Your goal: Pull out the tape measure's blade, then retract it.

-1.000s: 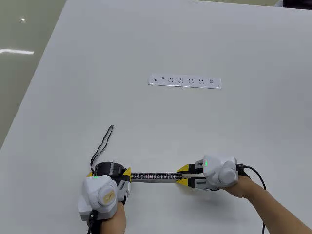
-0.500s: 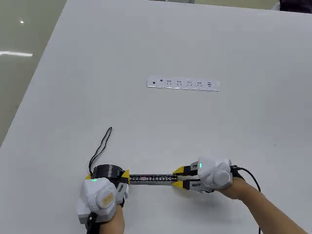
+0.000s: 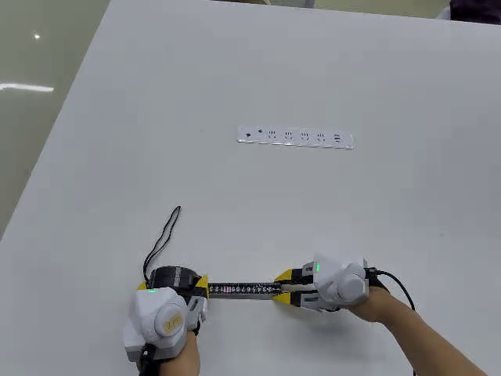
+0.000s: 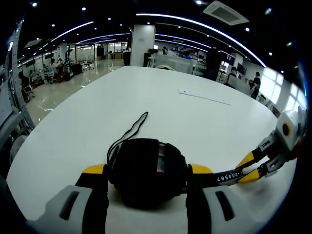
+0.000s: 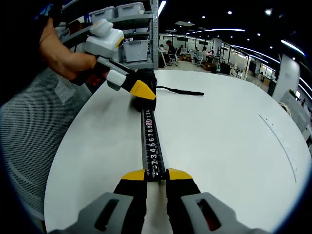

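Head view
- Shows 1 tape measure case (image 3: 174, 276) at lower left on the white table (image 3: 329, 63), clamped between the jaws of the left gripper (image 3: 174, 280); probably held so as to anchor it against the pull
- Shows 1 blade (image 3: 243, 290) drawn out a short way, running right to the right gripper (image 3: 283, 287), jaws closed on its end; lies taut and level just above the table
- Counts 2 grippers, 1 black strap (image 3: 163, 235) trailing up-left from the case, 1 power strip (image 3: 296, 136) well apart at mid-frame, not involved

Left gripper view
- Puts the case at lower centre, squeezed from both sides by the yellow tips
- Has the blade leaving to the right, toward the other gripper at the right edge

Right gripper view
- Shows both yellow tips pinched together on the blade's end at bottom centre, numbered face up
- Follows the blade straight up the frame to the case
- Judges the straight line helps the blade slide cleanly
- Cannot tell whether pulling or feeding back
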